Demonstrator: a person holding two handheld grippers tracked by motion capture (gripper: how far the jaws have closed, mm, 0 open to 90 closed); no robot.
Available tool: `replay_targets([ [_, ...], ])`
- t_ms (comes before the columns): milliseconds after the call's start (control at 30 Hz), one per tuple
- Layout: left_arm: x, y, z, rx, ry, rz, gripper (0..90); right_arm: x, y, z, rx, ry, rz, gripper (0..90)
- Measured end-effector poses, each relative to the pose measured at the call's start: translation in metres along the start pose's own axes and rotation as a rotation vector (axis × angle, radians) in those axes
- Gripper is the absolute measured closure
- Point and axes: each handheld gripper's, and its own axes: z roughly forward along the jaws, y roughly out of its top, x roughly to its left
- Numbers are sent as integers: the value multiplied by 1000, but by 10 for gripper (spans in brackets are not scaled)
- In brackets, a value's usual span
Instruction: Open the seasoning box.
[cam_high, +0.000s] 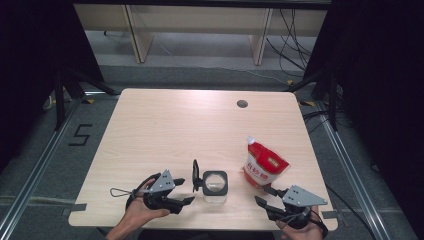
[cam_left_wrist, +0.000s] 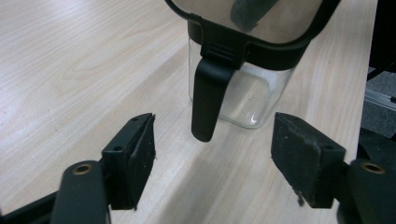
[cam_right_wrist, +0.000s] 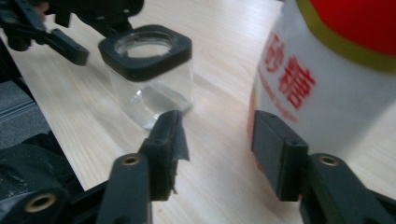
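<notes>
Left tongs (cam_left_wrist: 212, 161) gape wide, nothing held, the jar's (cam_high: 215, 186) clasp hanging just ahead; right tongs (cam_right_wrist: 217, 149) part-open, empty, the pouch (cam_high: 264, 166) just beyond

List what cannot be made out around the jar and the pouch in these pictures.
- Clear jar: whether anything is inside; high view too small, glass glare in the right gripper view.
- Jar lid: its top cut off by the upper edge of the left gripper view.
- Red and white pouch: its print is blurred and cropped in the right gripper view, too small in the high view.
- Pouch spout: whether it is capped, too small.
</notes>
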Motion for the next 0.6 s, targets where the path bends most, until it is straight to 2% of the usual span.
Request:
replay_targets([
  [33, 0, 0, -1, 6, 2, 16, 285, -3, -1, 0, 2, 4, -8, 494],
  [67, 0, 0, -1, 9, -1, 24, 274, -3, -4, 0, 5, -2, 11, 480],
  [100, -1, 0, -2, 23, 6, 15, 259, -2, -6, -2, 20, -9, 45, 468],
  [167, -4, 0, -1, 6, -4, -12, 238, -7, -9, -3, 11, -21, 37, 429],
  [200, -4, 0, -1, 2, -4, -17, 227, -5, -11, -4, 29, -21, 95, 413],
  [267, -4, 0, -2, 11, -5, -20, 205, -11, -14, -5, 18, -39, 71, 377],
  [300, -4, -1, -3, 9, -2, -18, 201, -9, -15, -7, 32, -59, 126, 352],
  [400, -4, -1, -5, 16, -3, -20, 200, -14, -17, -6, 22, -72, 107, 319],
  [433, -5, -1, -5, 6, -9, -8, 201, -15, -18, -7, 34, -89, 139, 280],
  [467, -5, -1, -6, 10, -11, 5, 201, -17, -19, -7, 29, -106, 111, 263],
  [500, -5, -1, -6, 10, -11, 5, 200, -17, -19, -7, 33, -107, 131, 243],
  [533, -7, -2, -7, 10, -15, -25, 199, -18, -19, -6, 29, -115, 134, 226],
  [600, -8, -1, -8, 27, -11, -12, 190, -20, -20, -6, 23, -128, 141, 211],
])
